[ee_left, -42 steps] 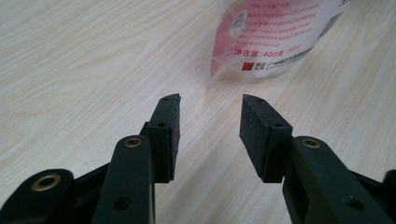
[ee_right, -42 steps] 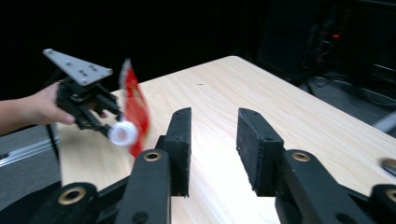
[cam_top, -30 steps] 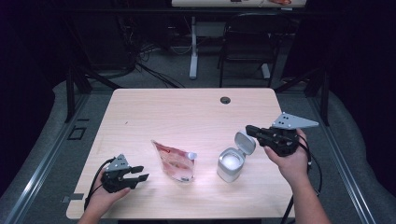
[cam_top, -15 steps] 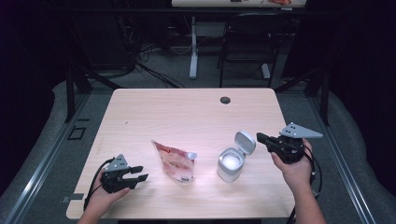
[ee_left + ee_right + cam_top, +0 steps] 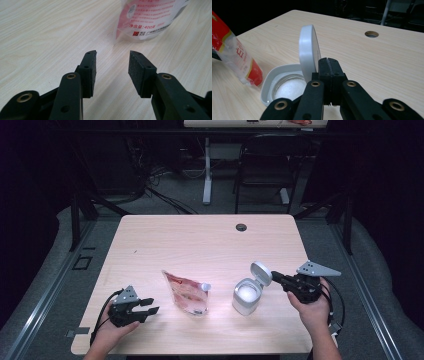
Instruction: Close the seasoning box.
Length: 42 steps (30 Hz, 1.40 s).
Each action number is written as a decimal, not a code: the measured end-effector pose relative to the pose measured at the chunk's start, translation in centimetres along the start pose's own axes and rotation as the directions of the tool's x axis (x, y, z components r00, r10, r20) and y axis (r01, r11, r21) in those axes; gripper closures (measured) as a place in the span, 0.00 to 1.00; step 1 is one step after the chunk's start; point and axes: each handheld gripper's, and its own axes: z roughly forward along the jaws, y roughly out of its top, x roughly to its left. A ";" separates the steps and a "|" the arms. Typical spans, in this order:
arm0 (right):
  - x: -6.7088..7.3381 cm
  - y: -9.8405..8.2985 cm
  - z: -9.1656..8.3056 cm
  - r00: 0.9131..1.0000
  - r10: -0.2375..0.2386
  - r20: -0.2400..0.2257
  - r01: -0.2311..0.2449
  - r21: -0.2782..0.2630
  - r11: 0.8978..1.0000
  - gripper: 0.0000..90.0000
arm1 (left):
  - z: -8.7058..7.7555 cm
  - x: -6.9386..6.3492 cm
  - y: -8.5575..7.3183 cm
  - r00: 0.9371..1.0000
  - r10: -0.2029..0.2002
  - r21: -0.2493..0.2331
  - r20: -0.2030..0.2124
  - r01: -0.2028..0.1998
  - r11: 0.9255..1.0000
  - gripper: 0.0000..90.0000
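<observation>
On the table [image 5: 200, 240], the white jar [image 5: 246, 297] stands with its hinged lid [image 5: 260, 272] up at 1 o'clock, the right gripper [image 5: 275, 277] pressed shut and empty just behind that lid, while the left gripper [image 5: 152, 305], parted and empty, rests at 9 o'clock of the red pouch [image 5: 186, 291]

The high view looks forward and down on the whole surface [image 5: 200, 240]; both gripper views skim it closely, sharing the pouch [image 5: 147, 17].
</observation>
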 end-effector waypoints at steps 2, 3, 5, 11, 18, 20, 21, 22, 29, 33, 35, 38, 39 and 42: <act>0.3 -0.3 0.2 1.000 -0.003 -0.009 0.003 0.002 1.000 1.00 | 0.0 0.0 0.0 1.000 0.002 0.001 0.000 -0.002 1.000 0.65; 0.5 -0.4 0.3 1.000 0.000 -0.015 0.000 0.003 1.000 1.00 | 0.0 -0.1 0.0 1.000 0.003 0.002 -0.007 -0.003 1.000 0.65; 0.8 -0.5 0.5 1.000 -0.009 -0.025 0.010 0.015 1.000 1.00 | 0.0 0.0 0.0 1.000 0.006 0.004 -0.001 -0.006 1.000 0.65; 1.5 -1.2 0.7 0.999 -0.015 -0.049 0.016 0.018 1.000 1.00 | 0.2 -0.1 0.0 1.000 0.008 0.008 -0.001 -0.008 1.000 0.65; 1.2 -2.1 0.4 1.000 -0.007 -0.013 0.007 -0.005 1.000 1.00 | 0.2 0.1 -0.1 1.000 -0.002 0.006 -0.008 0.002 1.000 0.65; 0.8 -2.3 0.1 1.000 0.001 0.027 -0.001 -0.006 1.000 0.99 | 0.2 0.1 -0.2 1.000 -0.014 0.001 -0.016 0.014 1.000 0.65; 0.7 -2.5 -0.1 0.999 0.013 0.046 -0.013 -0.003 1.000 0.98 | 0.2 0.2 -0.2 1.000 -0.016 0.003 -0.020 0.016 1.000 0.65; 0.4 -2.7 -0.2 0.998 0.024 0.054 -0.024 0.001 1.000 0.97 | 0.2 0.2 -0.2 0.999 -0.020 0.001 -0.026 0.020 1.000 0.65; -1.3 -4.5 -0.7 0.988 0.076 0.133 -0.079 0.016 0.997 0.85 | 0.2 0.5 -0.3 0.998 -0.045 -0.013 -0.051 0.045 0.999 0.65; -1.8 -5.5 -0.3 0.982 0.108 0.157 -0.114 0.030 0.993 0.76 | 0.4 0.5 -0.3 0.998 -0.046 -0.007 -0.050 0.046 0.999 0.64; -1.9 -5.9 -0.1 0.978 0.104 0.181 -0.113 0.042 0.993 0.73 | 0.4 0.5 -0.4 0.997 -0.049 -0.008 -0.056 0.048 0.999 0.63; -2.1 -6.3 0.2 0.976 0.122 0.183 -0.133 0.047 0.990 0.69 | 0.4 0.7 -0.5 0.997 -0.049 -0.006 -0.064 0.048 0.999 0.62; -2.1 -6.3 0.3 0.975 0.119 0.186 -0.130 0.049 0.990 0.67 | 0.4 0.7 -0.5 0.997 -0.045 -0.006 -0.069 0.045 0.999 0.62; -2.1 -6.4 0.4 0.975 0.117 0.191 -0.128 0.044 0.991 0.62 | 0.5 0.8 -0.5 0.995 -0.054 -0.009 -0.078 0.053 0.999 0.60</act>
